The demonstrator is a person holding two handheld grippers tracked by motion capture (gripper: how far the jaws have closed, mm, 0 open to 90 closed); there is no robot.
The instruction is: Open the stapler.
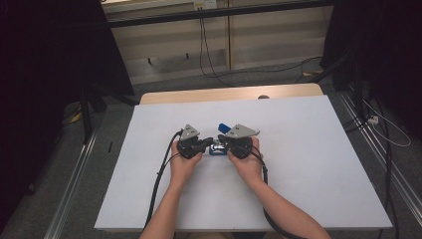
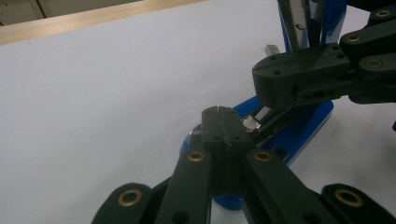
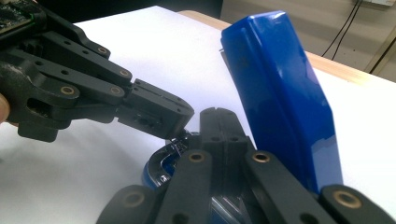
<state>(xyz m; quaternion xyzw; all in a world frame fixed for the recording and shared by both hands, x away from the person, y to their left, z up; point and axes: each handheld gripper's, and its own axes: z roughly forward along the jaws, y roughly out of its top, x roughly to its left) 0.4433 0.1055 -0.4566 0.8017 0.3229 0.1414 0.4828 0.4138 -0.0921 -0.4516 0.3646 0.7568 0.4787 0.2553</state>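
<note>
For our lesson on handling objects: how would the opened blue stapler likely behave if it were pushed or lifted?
The blue stapler looks glossy, so probably slippery. Its top arm stands swung up from the base, so it would likely flap or tip when lifted. The flat base should slide on the white table, not roll.

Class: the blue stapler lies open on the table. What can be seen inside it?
Inside the blue stapler, a metal staple channel shows beneath its raised lid. The left gripper and right gripper, both shut, cover the rest.
</note>
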